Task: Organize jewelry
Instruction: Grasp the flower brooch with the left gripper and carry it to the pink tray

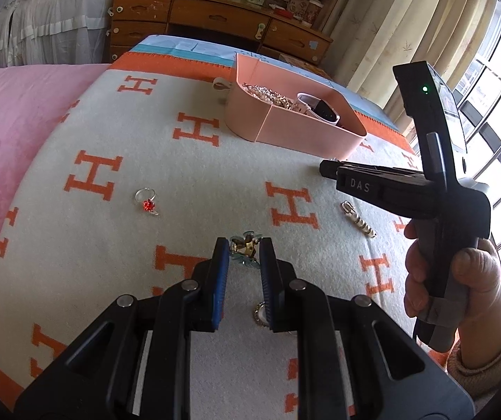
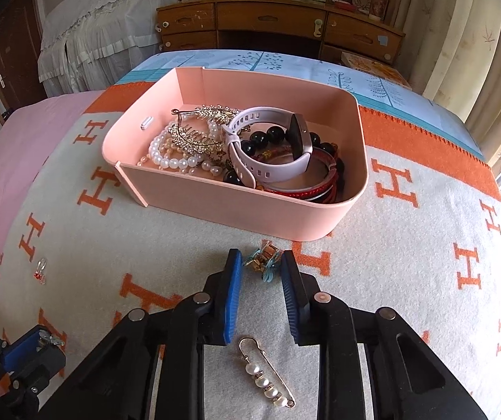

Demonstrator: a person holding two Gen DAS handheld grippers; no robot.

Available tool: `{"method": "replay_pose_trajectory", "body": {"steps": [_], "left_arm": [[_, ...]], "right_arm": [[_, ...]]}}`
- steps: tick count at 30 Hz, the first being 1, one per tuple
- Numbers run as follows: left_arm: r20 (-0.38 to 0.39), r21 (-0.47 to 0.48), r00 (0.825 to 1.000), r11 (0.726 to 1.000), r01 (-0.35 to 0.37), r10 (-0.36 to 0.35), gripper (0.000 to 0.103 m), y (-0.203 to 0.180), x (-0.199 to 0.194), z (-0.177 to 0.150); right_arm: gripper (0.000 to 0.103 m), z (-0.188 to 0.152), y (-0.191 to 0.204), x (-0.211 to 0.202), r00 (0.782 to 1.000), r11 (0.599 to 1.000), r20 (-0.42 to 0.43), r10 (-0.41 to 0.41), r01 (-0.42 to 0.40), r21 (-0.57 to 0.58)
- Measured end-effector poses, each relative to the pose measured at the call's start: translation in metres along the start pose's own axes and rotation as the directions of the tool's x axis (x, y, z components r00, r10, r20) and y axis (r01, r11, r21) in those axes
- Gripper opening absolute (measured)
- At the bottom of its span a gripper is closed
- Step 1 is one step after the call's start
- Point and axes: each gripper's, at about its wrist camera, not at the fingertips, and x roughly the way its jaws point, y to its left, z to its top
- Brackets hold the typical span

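Observation:
A pink box [image 2: 236,206] on the H-patterned blanket holds pearls, hair combs, a watch and bangles; it also shows in the left wrist view [image 1: 296,129]. My left gripper [image 1: 244,248] is shut on a gold and teal hair clip [image 1: 245,245], also seen in the right wrist view [image 2: 49,338]. My right gripper [image 2: 259,262] is open, with a second teal and gold clip [image 2: 262,259] lying on the blanket between its fingertips. A pearl pin [image 2: 268,374] lies below it. A red-stone ring [image 1: 147,199] lies on the blanket at left.
A round rhinestone piece [image 1: 259,313] lies under my left gripper. The pearl pin shows by the right gripper body [image 1: 359,218]. A pink quilt [image 1: 12,147] borders the blanket on the left. A wooden dresser [image 2: 278,24] and curtains stand behind the bed.

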Motion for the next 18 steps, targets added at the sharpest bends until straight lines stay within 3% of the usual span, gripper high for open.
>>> {"method": "replay_pose_trajectory", "body": {"steps": [6,10,18], "left_arm": [[0.005,-0.01,1.0,1.0,0.001,-0.001,0.015,0.002,-0.005,0.004],[0.019,-0.009,1.0,1.0,0.004,-0.004,0.015,0.001,-0.013,0.016],[0.07,0.021,0.997,1.0,-0.013,0.011,0.015,-0.017,-0.028,0.077]], "right_arm": [[0.022,-0.003,-0.005,-0.006,0.999,0.999,-0.013,0.049,-0.049,0.024],[0.022,-0.01,-0.011,-0.034,0.996,0.996,0.014,0.086,-0.086,0.026],[0.022,0.01,-0.02,-0.099,0.984,0.99,0.112,0.14,-0.14,-0.008]]}}
